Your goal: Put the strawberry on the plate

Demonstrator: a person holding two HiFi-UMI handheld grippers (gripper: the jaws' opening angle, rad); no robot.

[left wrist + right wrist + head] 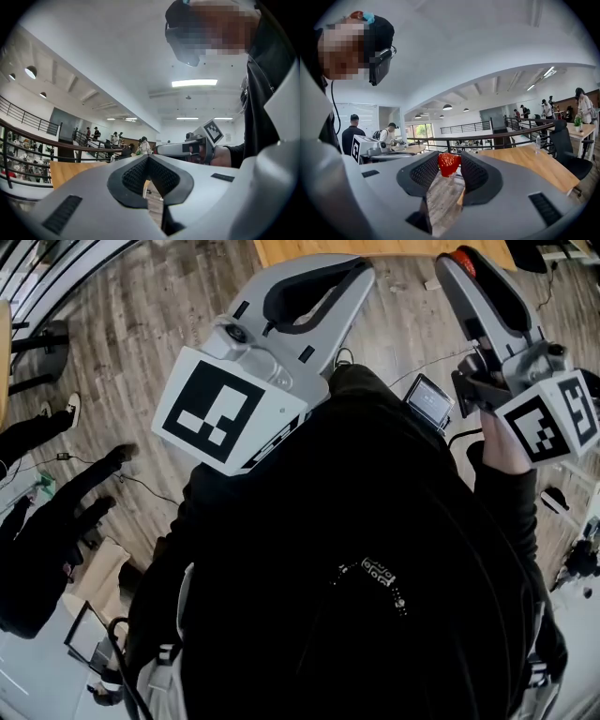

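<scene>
**A:** Strawberry (449, 165) pinched right at the tips of the right gripper (449, 157), up in the air over the floor (440, 197)!

**B:** And the left gripper (148, 158)?

**A:** Jaws pressed together, nothing in them. No plate in any view, mind.

**B:** That's my worry. It's a tip hold on soft fruit: squeeze harder and it bruises, slacken or swing too fast while hunting for the plate and it drops

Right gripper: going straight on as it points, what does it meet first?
Way looks free close up: right gripper, shut on the strawberry, points above the wooden table toward the railing. Depth unclear.
</scene>
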